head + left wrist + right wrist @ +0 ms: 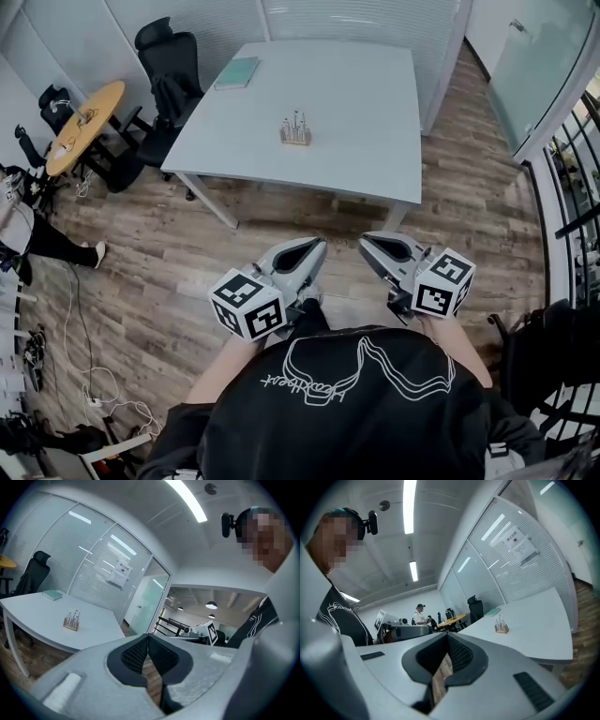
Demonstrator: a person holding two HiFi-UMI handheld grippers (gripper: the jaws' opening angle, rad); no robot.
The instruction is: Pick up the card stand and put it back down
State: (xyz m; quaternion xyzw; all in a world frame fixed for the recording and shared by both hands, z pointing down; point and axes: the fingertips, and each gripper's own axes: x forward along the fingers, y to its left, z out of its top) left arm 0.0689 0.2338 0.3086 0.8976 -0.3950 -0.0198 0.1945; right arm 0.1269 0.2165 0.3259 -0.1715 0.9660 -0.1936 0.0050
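Looks steeply down on an office with a wooden floor (pixel 141 281). In the upper middle of the frame, a pale grey table (pixel 375 112); near its centre, upright and untouched, the card stand (pixel 296 132), a small wooden block with thin uprights. Toward the table's upper left corner, a green notebook (pixel 237 72); left of that, a black office chair (pixel 169 66). At the bottom centre, tucked close to the body and well apart from the table, the left gripper (pixel 314 246) and the right gripper (pixel 370 242), side by side, noses aimed toward the stand. Both fully closed, pad against pad, with nothing between. Probably carried shut and pulled in simply for the approach to the table, with no reach begun yet. In the gripper views, the same stand small and distant on the tabletop: left of centre for the left gripper, right of centre for the right gripper.
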